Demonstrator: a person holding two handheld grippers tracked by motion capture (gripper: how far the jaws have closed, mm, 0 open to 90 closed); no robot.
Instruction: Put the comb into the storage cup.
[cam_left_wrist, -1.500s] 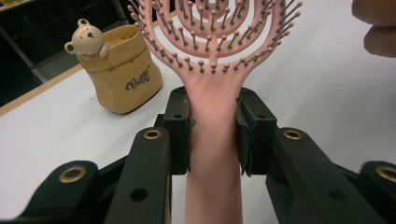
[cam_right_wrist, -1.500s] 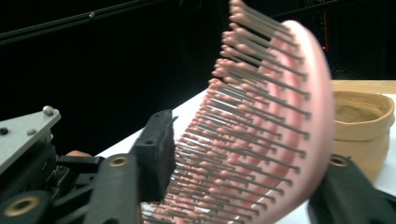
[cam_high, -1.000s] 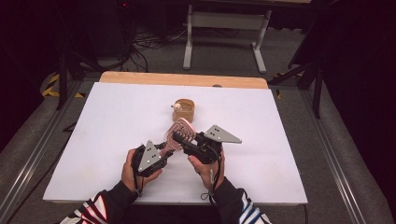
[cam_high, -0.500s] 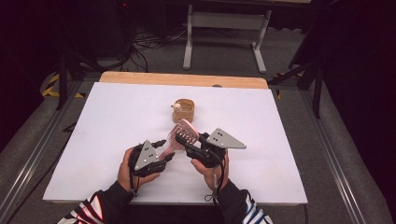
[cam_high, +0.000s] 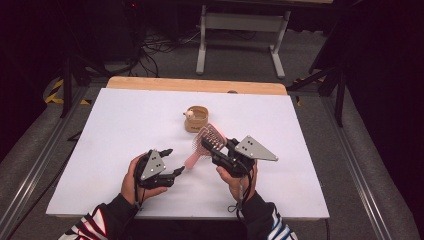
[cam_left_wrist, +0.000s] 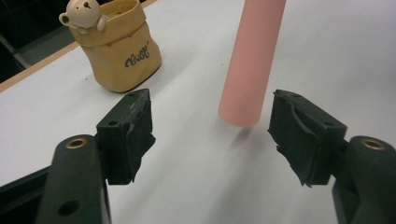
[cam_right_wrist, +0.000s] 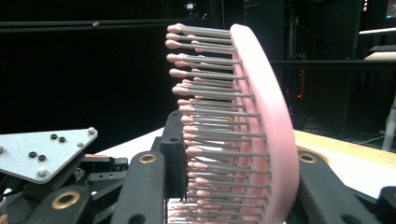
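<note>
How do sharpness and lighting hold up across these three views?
High view: evenly lit white table, dark surroundings, soft detail. Left gripper view: sharp, with the pink plastic hairbrush handle casting a faint shadow. Right gripper view: pink bristled hairbrush head well lit against a near-black background, the nearest bristles slightly blurred.

In my left gripper view the pink brush handle (cam_left_wrist: 252, 60) runs off the top edge, its head cut away; in my right gripper view the brush's lower bristles (cam_right_wrist: 219, 205) drop below the bottom edge.
</note>
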